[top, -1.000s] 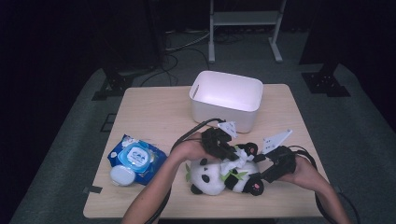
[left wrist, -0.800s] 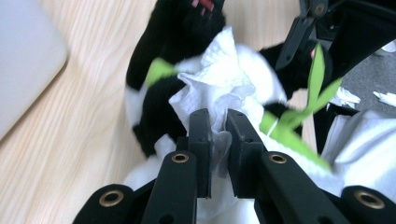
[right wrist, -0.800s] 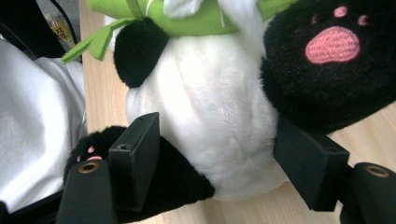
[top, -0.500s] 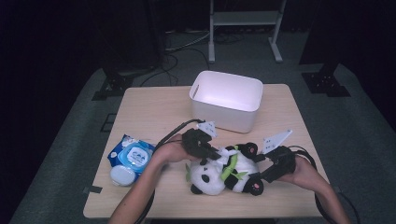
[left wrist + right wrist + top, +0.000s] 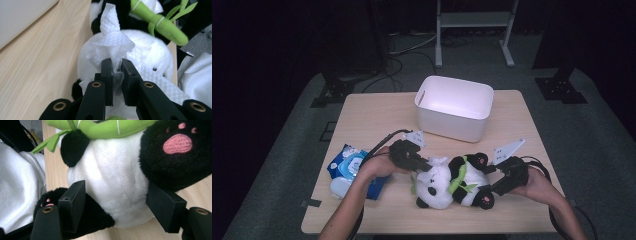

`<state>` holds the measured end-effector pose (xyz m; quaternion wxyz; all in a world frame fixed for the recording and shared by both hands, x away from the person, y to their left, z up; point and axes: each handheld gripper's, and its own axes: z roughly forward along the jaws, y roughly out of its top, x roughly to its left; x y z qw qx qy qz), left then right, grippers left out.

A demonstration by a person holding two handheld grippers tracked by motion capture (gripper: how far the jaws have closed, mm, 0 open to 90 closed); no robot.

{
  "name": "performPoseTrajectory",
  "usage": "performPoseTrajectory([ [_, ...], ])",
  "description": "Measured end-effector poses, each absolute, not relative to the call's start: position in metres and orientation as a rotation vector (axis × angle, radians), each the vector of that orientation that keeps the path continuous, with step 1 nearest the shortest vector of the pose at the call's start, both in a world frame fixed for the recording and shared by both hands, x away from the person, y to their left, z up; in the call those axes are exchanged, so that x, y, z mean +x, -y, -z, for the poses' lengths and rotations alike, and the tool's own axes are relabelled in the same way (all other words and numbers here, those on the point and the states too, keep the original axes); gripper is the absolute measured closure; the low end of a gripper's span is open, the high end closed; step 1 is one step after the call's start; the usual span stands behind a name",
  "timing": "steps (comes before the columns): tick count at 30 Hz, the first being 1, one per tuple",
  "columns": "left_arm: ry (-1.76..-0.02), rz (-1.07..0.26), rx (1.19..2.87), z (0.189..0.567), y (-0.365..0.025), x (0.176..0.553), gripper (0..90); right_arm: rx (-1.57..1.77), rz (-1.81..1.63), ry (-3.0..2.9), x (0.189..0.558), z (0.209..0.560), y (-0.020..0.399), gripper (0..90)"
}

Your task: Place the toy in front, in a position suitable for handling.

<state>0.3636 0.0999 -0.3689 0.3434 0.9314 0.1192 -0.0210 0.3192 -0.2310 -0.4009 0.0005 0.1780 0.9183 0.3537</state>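
One plush panda (image 5: 452, 182) lies on the counter (image 5: 377, 117) near its front edge, right of the middle. Its long axis runs roughly along that front edge: the white head with black ears points toward the counter's left side, and the black feet with pink pads toward the right. A green bamboo sprig (image 5: 460, 176) crosses its belly.

The left tongs (image 5: 422, 165) come in from the left and touch the panda's head. In the left gripper view they are pinched on one white embossed wet wipe (image 5: 112, 47), bunched up and pressed against the white fur. The right tongs (image 5: 494, 186) hold the panda's rear end; the right gripper view shows their jaws spread around the white body (image 5: 112, 185), just beside a black foot with a pink pad (image 5: 177, 143).

One white rectangular bin (image 5: 455, 107) stands behind the panda toward the back edge; what can be seen of its inside looks bare. One blue pack of wet wipes (image 5: 349, 167) lies near the front-left corner, partly under the left forearm.
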Motion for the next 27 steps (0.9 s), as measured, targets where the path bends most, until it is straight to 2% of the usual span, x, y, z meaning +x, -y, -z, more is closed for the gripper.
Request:
performPoseTrajectory([
  [17, -0.399, 0.065, 2.400, 0.384, -0.127, 0.366, 80.8, 0.559, -1.113, -2.882, 0.319, 0.401, 0.231, 30.4],
  [27, -0.326, 0.074, 2.390, 0.377, -0.117, 0.354, 80.8, 0.599, -1.120, -2.866, 0.322, 0.402, 0.229, 31.6],
])
